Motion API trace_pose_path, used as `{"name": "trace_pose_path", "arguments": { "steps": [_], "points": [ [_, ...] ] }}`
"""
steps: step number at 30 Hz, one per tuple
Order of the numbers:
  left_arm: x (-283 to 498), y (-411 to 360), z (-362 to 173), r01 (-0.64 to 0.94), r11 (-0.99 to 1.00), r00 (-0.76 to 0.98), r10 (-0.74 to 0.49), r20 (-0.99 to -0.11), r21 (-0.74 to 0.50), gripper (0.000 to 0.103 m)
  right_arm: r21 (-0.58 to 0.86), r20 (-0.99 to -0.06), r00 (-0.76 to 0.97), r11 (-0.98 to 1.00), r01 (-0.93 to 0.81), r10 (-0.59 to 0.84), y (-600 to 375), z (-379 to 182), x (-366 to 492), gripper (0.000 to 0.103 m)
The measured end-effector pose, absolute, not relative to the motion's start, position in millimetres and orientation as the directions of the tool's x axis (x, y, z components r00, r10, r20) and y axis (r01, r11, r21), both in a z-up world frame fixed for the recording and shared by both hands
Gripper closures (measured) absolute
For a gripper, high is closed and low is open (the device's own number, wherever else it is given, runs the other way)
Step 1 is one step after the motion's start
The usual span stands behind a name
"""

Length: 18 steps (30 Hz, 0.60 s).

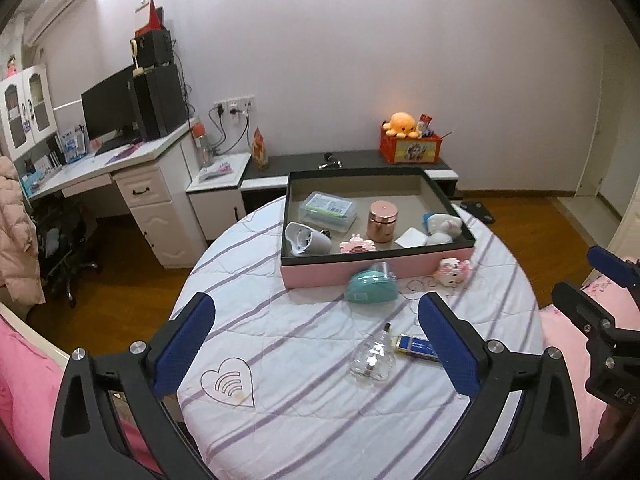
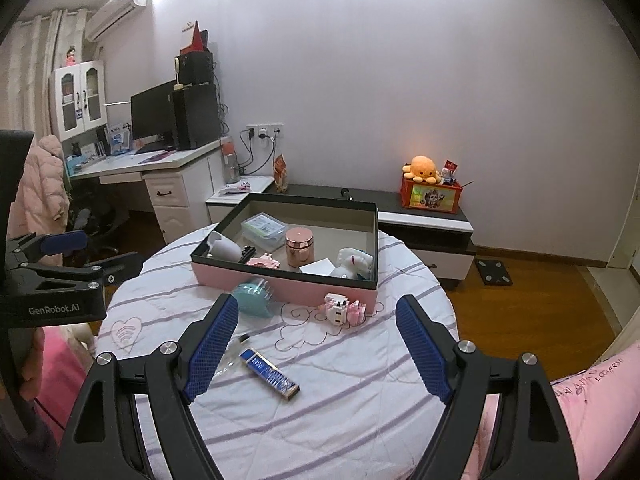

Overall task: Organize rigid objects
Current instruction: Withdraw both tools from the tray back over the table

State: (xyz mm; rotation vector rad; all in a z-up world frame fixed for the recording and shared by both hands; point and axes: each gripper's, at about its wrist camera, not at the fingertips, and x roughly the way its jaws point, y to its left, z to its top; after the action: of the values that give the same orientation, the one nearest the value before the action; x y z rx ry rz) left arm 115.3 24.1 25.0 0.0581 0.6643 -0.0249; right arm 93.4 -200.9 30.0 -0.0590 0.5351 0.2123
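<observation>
Blue box (image 2: pixel 269 374) lying flat, angled toward tray (image 2: pixel 280 282)

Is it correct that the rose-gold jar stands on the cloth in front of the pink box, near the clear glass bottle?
Not quite. The rose-gold jar stands upright inside the pink box, as the left wrist view shows. The clear glass bottle does lie on the cloth in front of the box.
</observation>
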Motion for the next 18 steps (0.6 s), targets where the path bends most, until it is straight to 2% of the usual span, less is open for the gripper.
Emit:
{"name": "trace_pose_path", "arguments": {
  "steps": [6, 18],
  "points": [
    [96, 20, 25, 0.058, 0.998, 0.795, -0.028, -0.606, 0.03, 0.0, 0.013, -0.49, 0.85, 0.976, -0.216, 0.194, -207, 35, 71, 0.02],
    [100, 19, 15, 0.05, 0.998, 0.767, -0.021, -0.641, 0.027, 0.0, 0.026, -0.502, 0.844, 0.978, -0.206, 0.191, -212, 31, 71, 0.02]
  ]
}}
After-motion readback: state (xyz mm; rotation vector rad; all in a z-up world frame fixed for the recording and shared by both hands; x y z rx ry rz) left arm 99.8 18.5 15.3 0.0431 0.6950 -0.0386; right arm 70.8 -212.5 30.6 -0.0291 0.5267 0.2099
